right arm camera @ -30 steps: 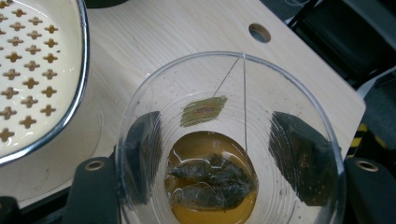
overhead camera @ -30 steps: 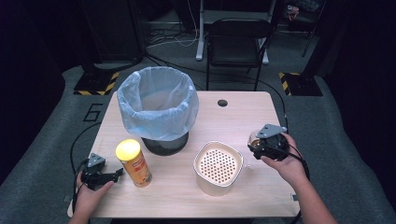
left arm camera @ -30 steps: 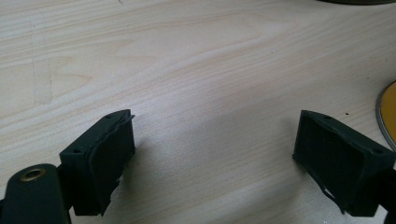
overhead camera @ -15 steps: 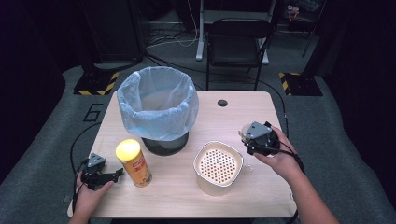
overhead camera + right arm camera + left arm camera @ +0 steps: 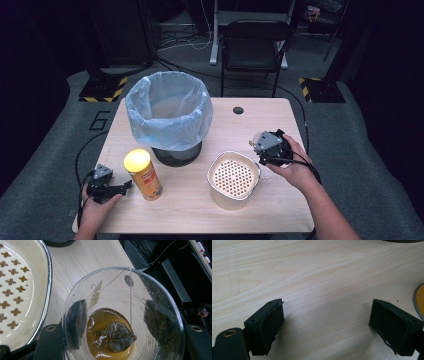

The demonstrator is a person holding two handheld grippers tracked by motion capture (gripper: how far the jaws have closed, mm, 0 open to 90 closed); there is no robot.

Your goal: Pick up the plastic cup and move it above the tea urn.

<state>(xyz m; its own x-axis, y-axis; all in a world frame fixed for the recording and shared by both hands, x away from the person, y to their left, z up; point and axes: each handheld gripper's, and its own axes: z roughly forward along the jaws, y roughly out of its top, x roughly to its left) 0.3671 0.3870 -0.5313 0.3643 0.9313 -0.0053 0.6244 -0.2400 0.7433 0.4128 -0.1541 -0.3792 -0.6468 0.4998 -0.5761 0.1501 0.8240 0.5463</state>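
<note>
One upright cup (image 5: 122, 315), mouth up

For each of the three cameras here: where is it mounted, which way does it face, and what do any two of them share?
High view: above the person's side, looking forward and down on the table; both forearms enter from below.
Left gripper view: rides the left gripper, facing bare tabletop between its open jaws.
Right gripper view: rides the right gripper, looking down into a clear cup of tea.
Shared: the perforated strainer pot shows in the high and right gripper views.

I see free counter (image 5: 280, 120) behind the strainer pot (image 5: 233, 179); the bin (image 5: 169, 116) and can (image 5: 144, 174) block the left.
</note>
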